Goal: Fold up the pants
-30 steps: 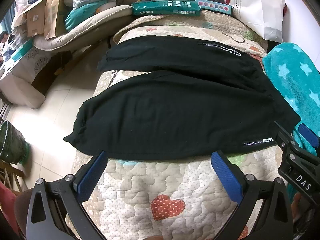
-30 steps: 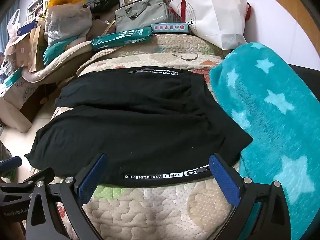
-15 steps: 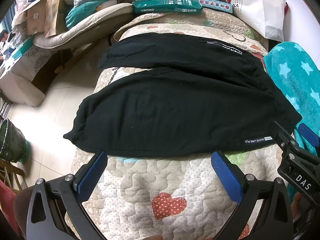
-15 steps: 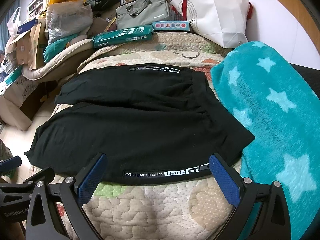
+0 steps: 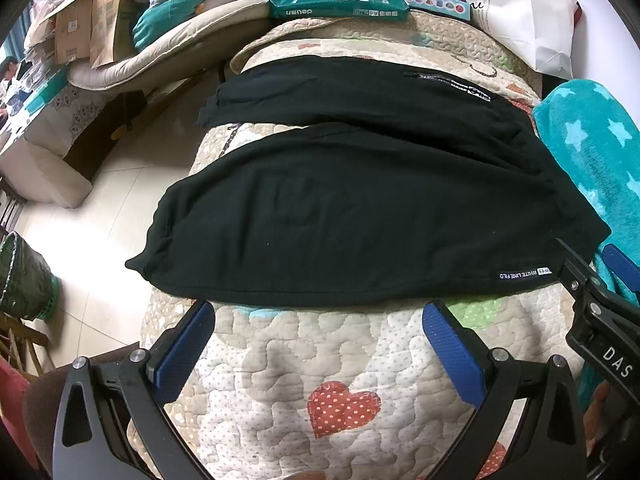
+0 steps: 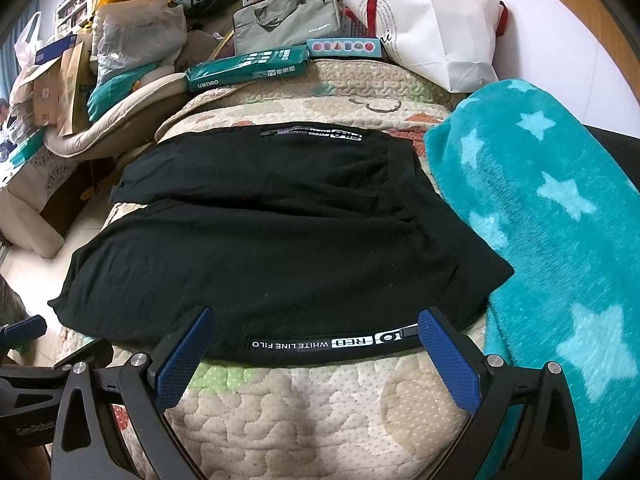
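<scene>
Black pants [image 5: 360, 208] lie spread flat across a quilted bed cover [image 5: 320, 360], waist to the right, both legs running left. They also show in the right wrist view [image 6: 272, 248], with a white-lettered strip [image 6: 328, 343] along the near edge. My left gripper [image 5: 318, 312] is open and empty, just short of the near leg's edge. My right gripper [image 6: 314, 322] is open and empty, its blue pads [image 6: 444, 356] level with the near edge at the lettered strip. The right gripper shows at the right edge of the left wrist view [image 5: 592, 300].
A teal star blanket [image 6: 552, 216] lies right of the pants. A green box [image 6: 248, 68], a grey bag [image 6: 288, 20] and a white paper bag [image 6: 432, 28] stand at the bed's far end. The floor [image 5: 100, 216] and clutter are on the left.
Both grippers have edged slightly forward toward the near edge of the pants. The pants have not moved.
</scene>
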A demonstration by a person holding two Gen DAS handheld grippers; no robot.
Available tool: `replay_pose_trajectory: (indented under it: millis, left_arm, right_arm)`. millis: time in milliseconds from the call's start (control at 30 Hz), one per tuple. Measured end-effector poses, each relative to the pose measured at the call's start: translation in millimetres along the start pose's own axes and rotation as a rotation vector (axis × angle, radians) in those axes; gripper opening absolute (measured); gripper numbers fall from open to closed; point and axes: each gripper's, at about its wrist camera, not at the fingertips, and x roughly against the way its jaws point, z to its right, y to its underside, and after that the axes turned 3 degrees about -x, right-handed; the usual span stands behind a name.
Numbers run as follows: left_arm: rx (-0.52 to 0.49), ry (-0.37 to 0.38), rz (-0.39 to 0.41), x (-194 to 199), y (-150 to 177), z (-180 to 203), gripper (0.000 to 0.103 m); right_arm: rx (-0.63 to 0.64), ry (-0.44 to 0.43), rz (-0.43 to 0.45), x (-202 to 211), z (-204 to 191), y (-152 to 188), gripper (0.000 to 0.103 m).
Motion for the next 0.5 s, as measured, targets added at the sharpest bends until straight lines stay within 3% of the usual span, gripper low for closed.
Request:
replay_pose_trajectory:
  millis: [500]
  left_arm:
    - [0.013, -0.015, -0.031, -13.3, 5.2, -4.8, 0.103]
  right_arm:
    - [0.010, 0.001, -0.011, -2.1, -3.2, 3.2, 0.103]
